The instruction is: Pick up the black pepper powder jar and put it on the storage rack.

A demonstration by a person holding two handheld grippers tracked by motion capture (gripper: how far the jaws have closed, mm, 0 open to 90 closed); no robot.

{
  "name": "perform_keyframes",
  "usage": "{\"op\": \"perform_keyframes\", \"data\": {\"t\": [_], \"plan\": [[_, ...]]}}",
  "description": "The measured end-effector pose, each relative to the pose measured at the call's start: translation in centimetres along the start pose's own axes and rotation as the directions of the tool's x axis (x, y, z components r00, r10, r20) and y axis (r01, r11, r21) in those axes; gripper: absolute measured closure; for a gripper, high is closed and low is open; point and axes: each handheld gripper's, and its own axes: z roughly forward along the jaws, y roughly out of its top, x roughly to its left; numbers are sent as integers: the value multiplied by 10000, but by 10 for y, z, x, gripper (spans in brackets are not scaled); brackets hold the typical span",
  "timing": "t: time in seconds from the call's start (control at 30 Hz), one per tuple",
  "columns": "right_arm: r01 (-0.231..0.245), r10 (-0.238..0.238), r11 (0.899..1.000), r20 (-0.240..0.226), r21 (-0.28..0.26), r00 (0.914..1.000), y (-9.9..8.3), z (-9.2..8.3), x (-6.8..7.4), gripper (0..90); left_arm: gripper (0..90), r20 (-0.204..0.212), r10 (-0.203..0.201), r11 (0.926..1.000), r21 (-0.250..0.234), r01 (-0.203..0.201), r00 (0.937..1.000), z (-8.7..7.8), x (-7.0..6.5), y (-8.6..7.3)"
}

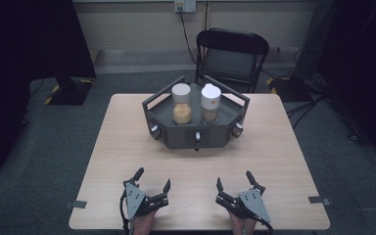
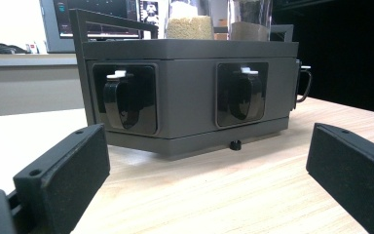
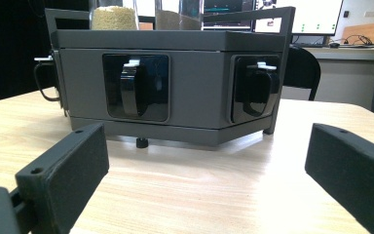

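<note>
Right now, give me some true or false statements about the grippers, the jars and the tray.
1. Both jars stand on the tray. True: the left jar and the right jar stand upright there, side by side.
2. The left gripper holds a jar. False: it is open, near the table's front edge.
3. The right gripper is open. True.
4. The jars have black lids. False: both lids are white.
5. A chair stands behind the table. True.
</note>
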Motion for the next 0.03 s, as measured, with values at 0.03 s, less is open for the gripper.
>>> {"op": "perform_keyframes", "data": {"t": [0.03], "plan": [[-3,3,10000,8,-5,10000,0,0,0,10,14,0,-1,10000,-1,1,10000,0,0,0]]}}
